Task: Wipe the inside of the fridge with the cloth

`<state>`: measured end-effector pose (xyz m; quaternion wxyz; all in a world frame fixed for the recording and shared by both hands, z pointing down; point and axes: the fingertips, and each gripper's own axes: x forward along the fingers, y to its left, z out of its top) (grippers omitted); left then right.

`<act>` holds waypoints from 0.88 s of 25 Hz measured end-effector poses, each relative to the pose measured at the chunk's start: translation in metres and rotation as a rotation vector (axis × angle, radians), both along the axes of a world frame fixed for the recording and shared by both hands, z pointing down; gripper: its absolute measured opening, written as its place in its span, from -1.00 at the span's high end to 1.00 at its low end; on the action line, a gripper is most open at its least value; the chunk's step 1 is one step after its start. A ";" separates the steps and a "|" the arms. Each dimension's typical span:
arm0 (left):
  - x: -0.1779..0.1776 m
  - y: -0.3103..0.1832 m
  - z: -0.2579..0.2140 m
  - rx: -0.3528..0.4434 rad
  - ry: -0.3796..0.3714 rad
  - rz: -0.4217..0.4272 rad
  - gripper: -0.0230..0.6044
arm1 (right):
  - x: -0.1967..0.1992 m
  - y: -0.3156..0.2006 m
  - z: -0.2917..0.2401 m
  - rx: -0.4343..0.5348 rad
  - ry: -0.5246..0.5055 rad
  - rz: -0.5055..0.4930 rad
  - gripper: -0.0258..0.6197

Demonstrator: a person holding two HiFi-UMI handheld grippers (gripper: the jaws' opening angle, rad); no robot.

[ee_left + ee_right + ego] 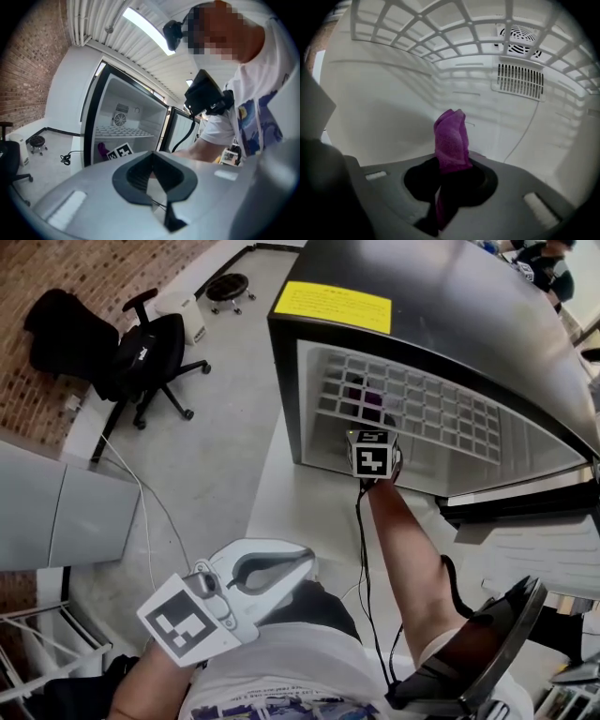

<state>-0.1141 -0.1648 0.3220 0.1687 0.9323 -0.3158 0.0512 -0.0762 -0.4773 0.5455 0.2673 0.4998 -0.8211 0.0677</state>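
1. The fridge (450,306) stands with its door swung wide. That open front is what lets the person's right arm reach straight in under the wire shelf (422,409).
2. The right tool (450,171) is clenched on the purple cloth (451,140). A bunched fold stands up out of the jaws, presumably so that soft fabric, not hard plastic, meets the liner.
3. The cloth is inside the fridge, facing the white back wall (393,108) below the vent grille (520,82). Whether it touches the wall I cannot tell.
4. The left tool (305,559) is closed on nothing and held back near the person's waist, well apart from the fridge. I take it as parked out of the way, since one tool can do the wiping.
5. My guess is that the wipe is only about to start.
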 end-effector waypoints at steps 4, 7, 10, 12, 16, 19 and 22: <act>-0.004 0.007 0.006 -0.012 -0.016 -0.015 0.91 | -0.016 0.001 0.007 -0.016 -0.048 -0.011 0.75; -0.011 0.011 0.006 -0.014 -0.021 -0.030 0.91 | -0.031 0.003 0.006 -0.030 -0.083 -0.021 0.75; -0.017 0.016 0.004 -0.018 -0.015 -0.049 0.91 | -0.045 0.006 0.003 -0.038 -0.116 -0.037 0.75; -0.021 0.019 0.003 -0.023 -0.011 -0.059 0.91 | -0.053 0.009 0.000 -0.038 -0.132 -0.051 0.75; -0.026 0.021 0.004 -0.025 -0.015 -0.067 0.91 | -0.062 0.011 -0.007 -0.029 -0.166 -0.063 0.75; -0.025 0.023 0.004 -0.020 -0.015 -0.065 0.91 | -0.062 0.014 -0.009 -0.020 -0.174 -0.068 0.75; -0.022 0.024 0.002 -0.014 -0.012 -0.054 0.91 | -0.053 0.016 -0.013 0.004 -0.143 -0.060 0.75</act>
